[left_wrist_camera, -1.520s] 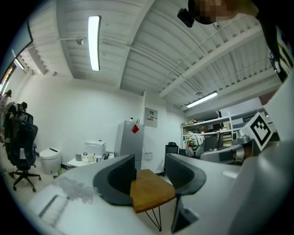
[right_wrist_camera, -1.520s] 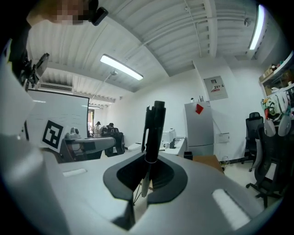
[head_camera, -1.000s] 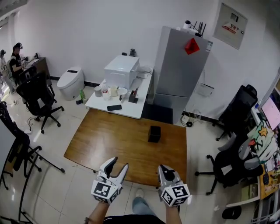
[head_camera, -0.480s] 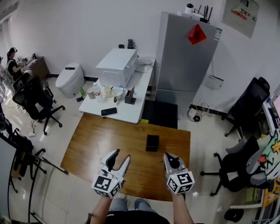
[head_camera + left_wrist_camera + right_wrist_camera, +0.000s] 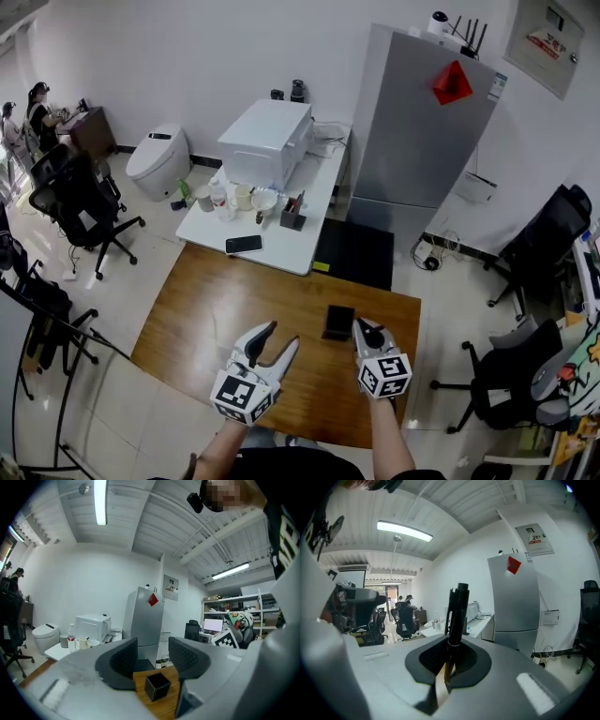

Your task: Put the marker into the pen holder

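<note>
A black cube-shaped pen holder (image 5: 338, 322) stands on the wooden table (image 5: 234, 309); it also shows between the left jaws, the pen holder (image 5: 157, 686) lying some way beyond them. My right gripper (image 5: 367, 332) hovers just right of the holder and is shut on a black marker (image 5: 456, 616), which sticks up out of the closed jaws. My left gripper (image 5: 277, 341) hangs over the table's near part, left of the holder, jaws open with nothing between the fingers (image 5: 123, 660).
A white table (image 5: 272, 220) beyond the wooden one carries a white box, cups, a phone (image 5: 244, 245) and a small organizer. A grey fridge (image 5: 422, 141) stands behind. Office chairs (image 5: 75, 202) stand at left and right.
The view has moved closer to the wooden table. Both grippers have advanced over it, and the right one with the marker now sits next to the pen holder.
</note>
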A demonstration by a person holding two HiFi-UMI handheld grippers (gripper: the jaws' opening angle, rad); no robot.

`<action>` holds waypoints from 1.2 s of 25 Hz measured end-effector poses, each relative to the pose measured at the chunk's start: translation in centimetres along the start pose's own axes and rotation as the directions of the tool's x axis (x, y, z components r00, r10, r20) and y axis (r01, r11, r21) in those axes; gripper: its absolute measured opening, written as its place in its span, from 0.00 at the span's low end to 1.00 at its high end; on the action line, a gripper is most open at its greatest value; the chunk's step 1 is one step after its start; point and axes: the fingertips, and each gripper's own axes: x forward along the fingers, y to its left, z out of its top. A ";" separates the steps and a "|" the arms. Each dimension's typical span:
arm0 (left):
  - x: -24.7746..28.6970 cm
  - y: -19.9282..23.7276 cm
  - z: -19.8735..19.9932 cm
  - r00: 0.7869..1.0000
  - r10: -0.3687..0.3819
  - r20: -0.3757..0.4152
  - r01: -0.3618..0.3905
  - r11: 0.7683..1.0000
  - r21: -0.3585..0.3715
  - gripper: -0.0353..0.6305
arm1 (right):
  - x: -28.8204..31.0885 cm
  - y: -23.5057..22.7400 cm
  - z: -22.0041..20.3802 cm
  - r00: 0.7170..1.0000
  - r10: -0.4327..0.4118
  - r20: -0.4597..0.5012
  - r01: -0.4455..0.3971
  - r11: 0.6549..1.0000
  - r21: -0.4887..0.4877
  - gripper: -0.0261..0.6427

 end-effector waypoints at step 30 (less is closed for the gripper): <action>-2.5 5.4 -2.7 0.996 0.073 -0.060 -0.073 0.997 -0.003 0.36 | 9.6 -3.4 -9.7 0.982 -0.055 -0.181 0.045 0.997 -0.058 0.27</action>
